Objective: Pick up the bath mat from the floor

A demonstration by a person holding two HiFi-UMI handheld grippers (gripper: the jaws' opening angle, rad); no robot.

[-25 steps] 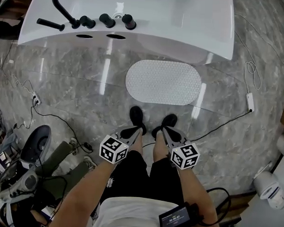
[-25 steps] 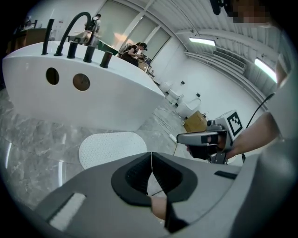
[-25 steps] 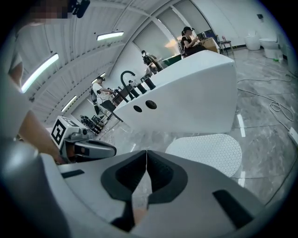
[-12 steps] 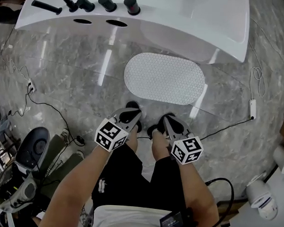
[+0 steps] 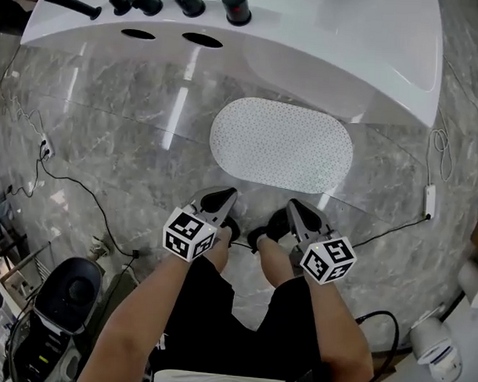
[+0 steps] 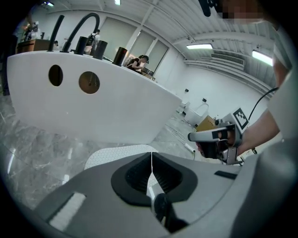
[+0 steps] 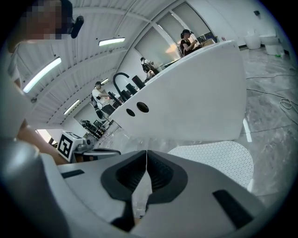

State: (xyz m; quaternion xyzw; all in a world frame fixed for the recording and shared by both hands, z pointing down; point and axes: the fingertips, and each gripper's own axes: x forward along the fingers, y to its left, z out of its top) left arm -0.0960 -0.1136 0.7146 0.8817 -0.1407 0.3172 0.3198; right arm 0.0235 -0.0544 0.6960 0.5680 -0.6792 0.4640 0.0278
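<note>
One bath mat, two grippers, nothing held.
The single white oval bath mat (image 5: 281, 145) lies flat on the marble floor (image 5: 108, 119) beside the white bathtub (image 5: 346, 41). The left gripper (image 5: 223, 195) and right gripper (image 5: 295, 205) hover near the mat's closest edge, both pairs of jaws closed and empty.

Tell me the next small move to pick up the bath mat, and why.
The left gripper and right gripper are shut, empty, and short of the bath mat, lying flat on the floor; so probably open both jaws and lower toward its near edge.
</note>
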